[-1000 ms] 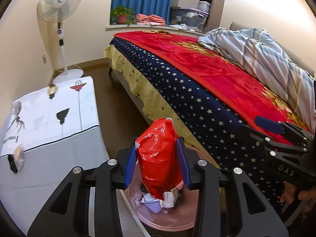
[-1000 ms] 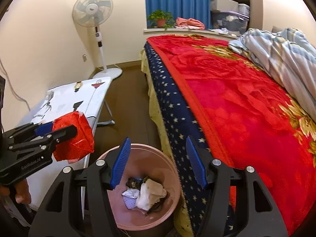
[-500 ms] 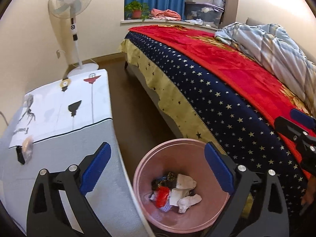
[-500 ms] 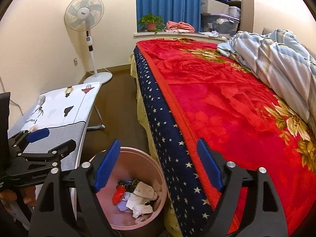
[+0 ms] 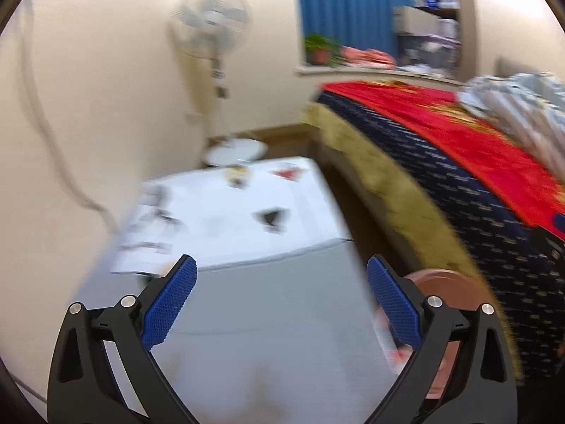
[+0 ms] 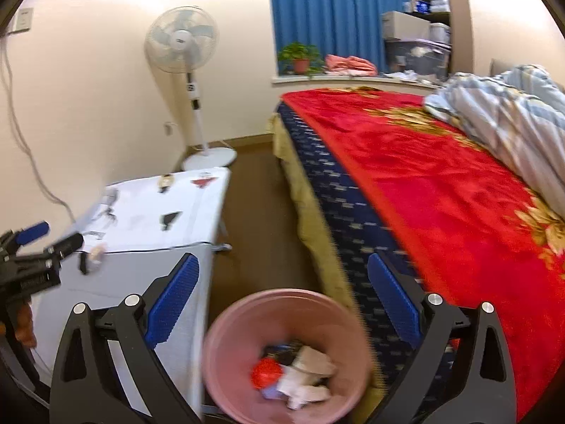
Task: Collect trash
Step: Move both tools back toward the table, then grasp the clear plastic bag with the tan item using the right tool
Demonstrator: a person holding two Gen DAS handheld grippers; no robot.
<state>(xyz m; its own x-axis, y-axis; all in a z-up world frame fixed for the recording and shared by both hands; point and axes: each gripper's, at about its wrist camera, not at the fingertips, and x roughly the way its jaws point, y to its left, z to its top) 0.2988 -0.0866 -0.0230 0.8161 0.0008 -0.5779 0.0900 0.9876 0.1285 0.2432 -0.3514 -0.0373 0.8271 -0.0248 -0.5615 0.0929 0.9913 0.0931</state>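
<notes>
One crumpled red wrapper (image 6: 266,374) amid binned scraps

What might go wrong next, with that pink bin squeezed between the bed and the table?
The pink bin stands close against the covered table and the bed, so a careless swing could tip it. The small wrapper near the table edge could get knocked to the floor. The left wrist view is blurred, so aiming may be off.

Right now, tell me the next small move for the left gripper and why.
Probably move the left gripper on over the white table toward the small wrapped piece near its edge. That gripper is open and empty, red trash already lies in the pink bin, and the piece looks like leftover trash.
</notes>
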